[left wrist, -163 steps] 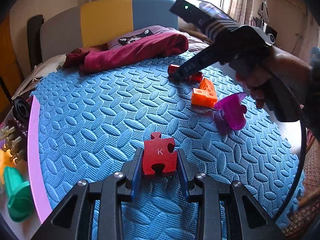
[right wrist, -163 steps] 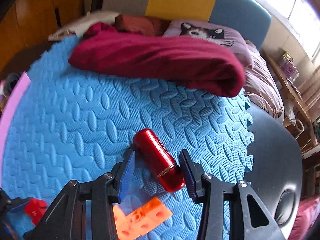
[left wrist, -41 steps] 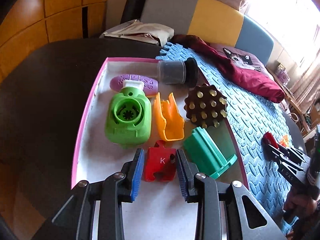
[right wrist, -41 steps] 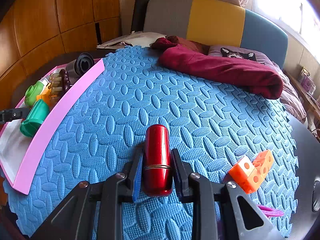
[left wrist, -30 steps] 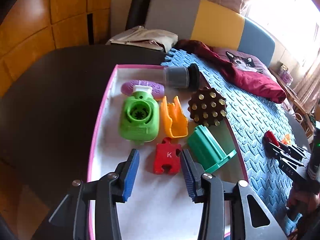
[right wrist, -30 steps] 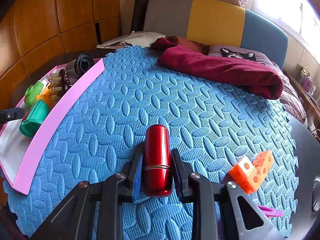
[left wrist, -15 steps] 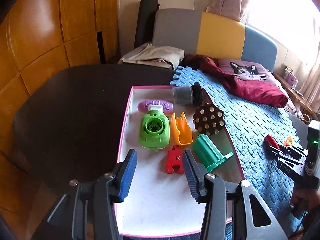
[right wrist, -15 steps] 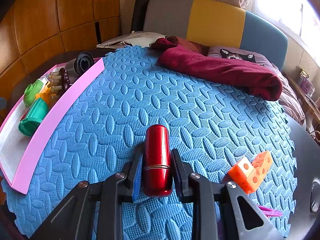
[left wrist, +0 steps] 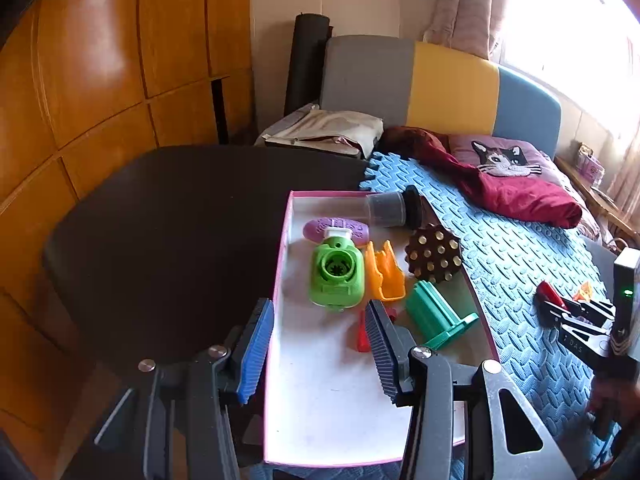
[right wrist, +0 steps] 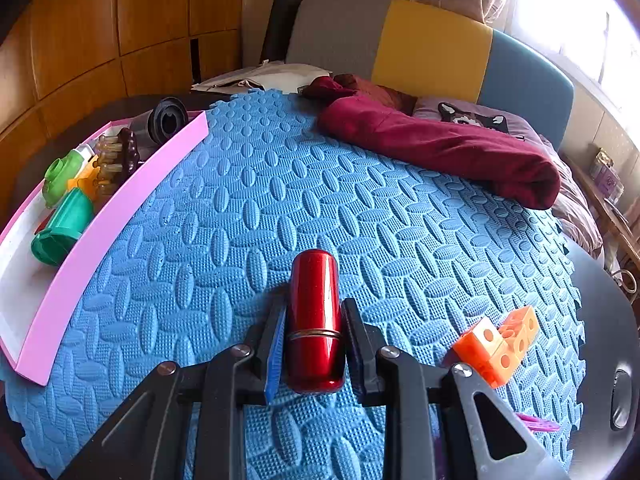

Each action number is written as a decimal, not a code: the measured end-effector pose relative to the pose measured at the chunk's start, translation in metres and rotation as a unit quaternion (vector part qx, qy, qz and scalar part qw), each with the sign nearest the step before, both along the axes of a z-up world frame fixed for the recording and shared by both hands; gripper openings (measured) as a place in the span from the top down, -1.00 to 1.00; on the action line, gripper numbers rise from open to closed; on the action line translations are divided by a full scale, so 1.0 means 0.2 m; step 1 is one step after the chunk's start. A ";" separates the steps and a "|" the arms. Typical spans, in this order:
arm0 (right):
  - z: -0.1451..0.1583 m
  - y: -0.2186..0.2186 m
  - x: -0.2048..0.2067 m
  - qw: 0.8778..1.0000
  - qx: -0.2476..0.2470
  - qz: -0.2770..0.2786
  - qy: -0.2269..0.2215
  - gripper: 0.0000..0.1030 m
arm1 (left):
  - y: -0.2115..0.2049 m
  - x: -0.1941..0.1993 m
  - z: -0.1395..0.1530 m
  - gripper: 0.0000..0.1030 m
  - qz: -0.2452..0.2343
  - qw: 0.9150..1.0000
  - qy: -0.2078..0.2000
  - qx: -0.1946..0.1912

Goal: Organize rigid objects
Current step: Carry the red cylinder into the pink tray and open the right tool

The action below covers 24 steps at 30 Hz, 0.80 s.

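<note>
Red cylinder (right wrist: 315,320) lies lengthwise in your right gripper (right wrist: 314,344) (clenched on it); pink tray (right wrist: 100,216) sits far left, left gripper (left wrist: 318,344) gaping.

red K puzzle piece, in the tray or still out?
In. The red puzzle piece lies on the tray floor beside the green spool; left gripper open, empty.

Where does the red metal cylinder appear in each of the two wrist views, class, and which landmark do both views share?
Left wrist view: the red metal cylinder is small at the far right, in the right gripper over the blue foam mat.
Right wrist view: the cylinder is bottom centre, clamped between the jaws.
Shared landmark: the pink-rimmed tray.
</note>
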State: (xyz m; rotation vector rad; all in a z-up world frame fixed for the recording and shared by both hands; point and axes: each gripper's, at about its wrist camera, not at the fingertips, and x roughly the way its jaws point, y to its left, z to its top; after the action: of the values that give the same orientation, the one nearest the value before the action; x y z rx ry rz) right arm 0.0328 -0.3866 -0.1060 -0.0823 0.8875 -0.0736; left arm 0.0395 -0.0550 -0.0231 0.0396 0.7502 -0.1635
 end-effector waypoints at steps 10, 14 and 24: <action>0.01 -0.02 0.01 0.998 0.035 -0.051 0.002 0.50 | 0.08 -0.02 0.01 0.06 0.017 1.000 -0.010 0.006; 0.02 -0.01 0.01 0.996 0.066 -0.057 0.004 0.50 | 0.12 -0.02 0.00 0.06 0.025 1.000 -0.009 0.003; 0.17 0.16 0.00 0.994 0.107 -0.022 -0.030 0.50 | 0.17 -0.01 -0.01 0.06 0.038 0.999 -0.010 -0.003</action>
State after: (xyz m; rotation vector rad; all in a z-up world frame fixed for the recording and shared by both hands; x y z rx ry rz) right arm 0.0327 -0.3552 -0.0718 0.1384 0.8326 -0.0218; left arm 0.0378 -0.0208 -0.0242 0.0067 0.7309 -0.0922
